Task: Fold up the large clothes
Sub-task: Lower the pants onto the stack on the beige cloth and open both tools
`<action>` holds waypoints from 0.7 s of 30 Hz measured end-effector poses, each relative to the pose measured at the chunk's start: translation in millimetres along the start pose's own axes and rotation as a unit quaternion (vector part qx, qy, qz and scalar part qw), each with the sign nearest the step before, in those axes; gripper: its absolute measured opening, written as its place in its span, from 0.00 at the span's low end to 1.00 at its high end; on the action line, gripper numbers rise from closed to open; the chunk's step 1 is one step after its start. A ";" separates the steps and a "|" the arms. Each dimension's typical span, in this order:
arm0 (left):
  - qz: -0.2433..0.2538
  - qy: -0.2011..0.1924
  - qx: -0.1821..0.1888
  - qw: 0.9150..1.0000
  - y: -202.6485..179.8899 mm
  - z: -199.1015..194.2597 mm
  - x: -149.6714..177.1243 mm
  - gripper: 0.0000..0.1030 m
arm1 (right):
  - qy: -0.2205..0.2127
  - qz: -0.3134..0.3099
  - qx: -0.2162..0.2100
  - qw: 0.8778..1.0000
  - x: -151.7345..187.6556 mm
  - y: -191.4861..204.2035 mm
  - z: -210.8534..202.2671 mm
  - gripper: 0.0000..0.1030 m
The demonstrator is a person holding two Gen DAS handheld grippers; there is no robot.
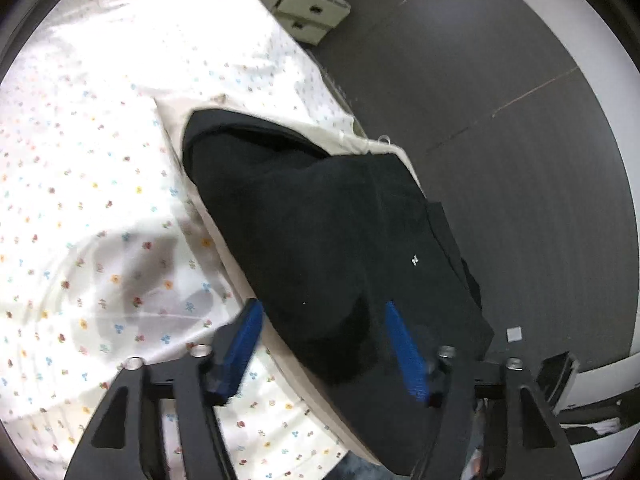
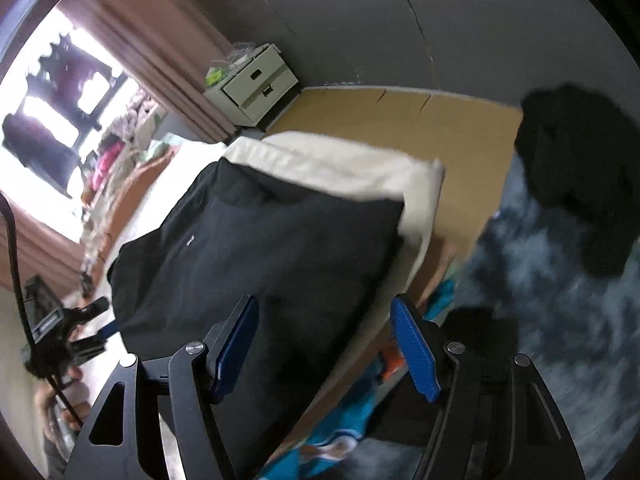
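Observation:
A folded black garment (image 1: pixel 320 232) lies on a cream cloth (image 1: pixel 224 216) at the edge of a bed with a flowered sheet (image 1: pixel 80 200). My left gripper (image 1: pixel 324 312) hovers over the garment's near end, blue pads (image 1: pixel 250 332) apart; the left pad stands beside the garment's edge, the right one above the fabric, neither pressing it. In the right wrist view the same black garment (image 2: pixel 248 248) lies on the cream cloth (image 2: pixel 360 168). My right gripper (image 2: pixel 324 308) is open just above its near corner, holding nothing. The left gripper (image 2: pixel 96 320) and a hand (image 2: pixel 60 400) show at the garment's far side.
A second dark garment (image 2: pixel 576 176) lies bunched on a blue-grey fuzzy cover (image 2: pixel 540 300). A cream drawer unit (image 2: pixel 256 84) stands by pink curtains (image 2: pixel 160 52). Brown board (image 2: pixel 400 120) and turquoise cloth (image 2: pixel 328 448) lie below the bed edge. Dark floor (image 1: pixel 500 120) runs alongside.

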State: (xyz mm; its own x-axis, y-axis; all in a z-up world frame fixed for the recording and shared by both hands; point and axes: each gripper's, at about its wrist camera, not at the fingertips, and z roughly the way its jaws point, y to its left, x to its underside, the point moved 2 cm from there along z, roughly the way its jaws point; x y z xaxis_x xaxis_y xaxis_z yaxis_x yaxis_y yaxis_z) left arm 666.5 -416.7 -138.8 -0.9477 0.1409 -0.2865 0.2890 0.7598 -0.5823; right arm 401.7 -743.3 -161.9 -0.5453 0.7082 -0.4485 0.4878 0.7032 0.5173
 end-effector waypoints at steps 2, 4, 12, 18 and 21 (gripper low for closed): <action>0.001 0.009 -0.007 1.000 -2.8 8.1 -3.0 0.45 | 0.003 0.017 -0.016 1.000 8.1 -4.0 9.6 0.63; 0.004 0.006 -0.011 1.000 -1.0 8.6 -3.4 0.39 | 0.009 0.021 -0.038 0.999 10.4 -3.0 18.6 0.35; 0.020 -0.004 -0.027 0.999 3.1 28.2 -15.0 0.37 | -0.012 0.046 -0.025 0.999 -0.2 -2.8 33.1 0.11; 0.051 -0.035 -0.077 0.995 -2.2 13.3 -22.7 0.44 | -0.019 0.060 0.002 0.998 3.6 -9.2 34.5 0.11; 0.049 -0.065 -0.111 0.991 1.8 -6.9 -25.4 0.48 | -0.038 0.054 0.035 0.997 6.1 -12.8 21.7 0.17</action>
State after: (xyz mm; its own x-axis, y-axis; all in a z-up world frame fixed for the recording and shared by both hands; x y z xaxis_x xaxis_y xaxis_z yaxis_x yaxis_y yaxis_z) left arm 690.2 -414.6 -127.3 -0.8870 0.1483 -0.4373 0.3278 0.8692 -0.3702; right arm 406.9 -746.6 -187.1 -0.4351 0.7813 -0.4475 0.5895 0.6229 0.5142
